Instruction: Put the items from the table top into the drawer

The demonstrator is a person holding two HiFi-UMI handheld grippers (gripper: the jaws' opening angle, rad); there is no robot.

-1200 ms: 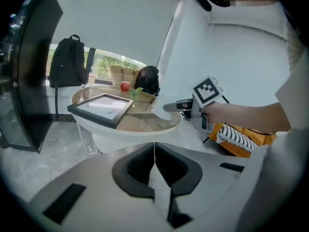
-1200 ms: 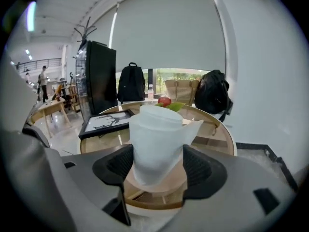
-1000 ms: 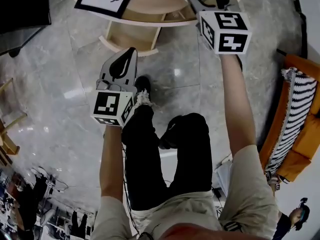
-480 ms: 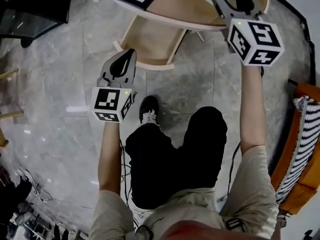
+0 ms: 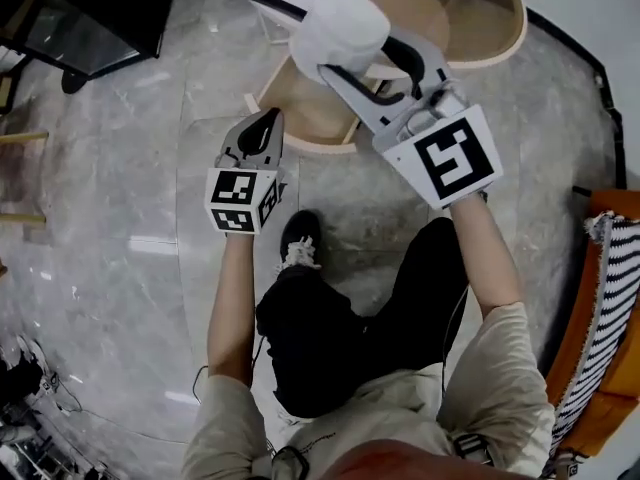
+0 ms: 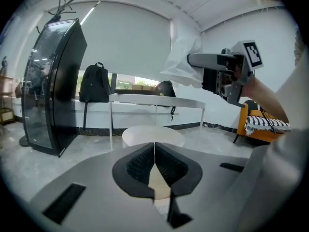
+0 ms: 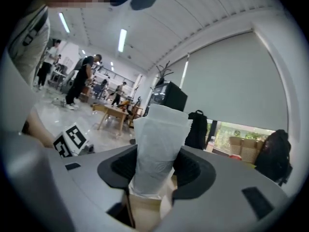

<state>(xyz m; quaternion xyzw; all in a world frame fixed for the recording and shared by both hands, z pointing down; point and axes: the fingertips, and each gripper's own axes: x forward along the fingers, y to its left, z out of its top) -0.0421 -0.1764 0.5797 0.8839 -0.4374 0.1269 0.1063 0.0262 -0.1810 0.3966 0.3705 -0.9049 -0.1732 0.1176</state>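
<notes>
I log the packet [image 5: 338, 30] as plain white. Left gripper [image 5: 262, 120]: grey body, black pads, its marker cube [image 5: 240, 200] in black-and-white squares. Table [image 5: 515, 18] and drawer [image 5: 300, 108] are pale wood. Floor [image 5: 120, 218]: glossy grey marble with lighter veins. At far right, the sofa [image 5: 605, 418] is orange and its cushion [image 5: 600, 298] is striped black and white. The person's trousers [image 5: 330, 338] are black, the shirt [image 5: 500, 368] beige.

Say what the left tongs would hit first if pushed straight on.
Most likely the open wooden drawer: the left tongs, shut, aim at its near rim from close by, though depth is hard to judge.
</notes>
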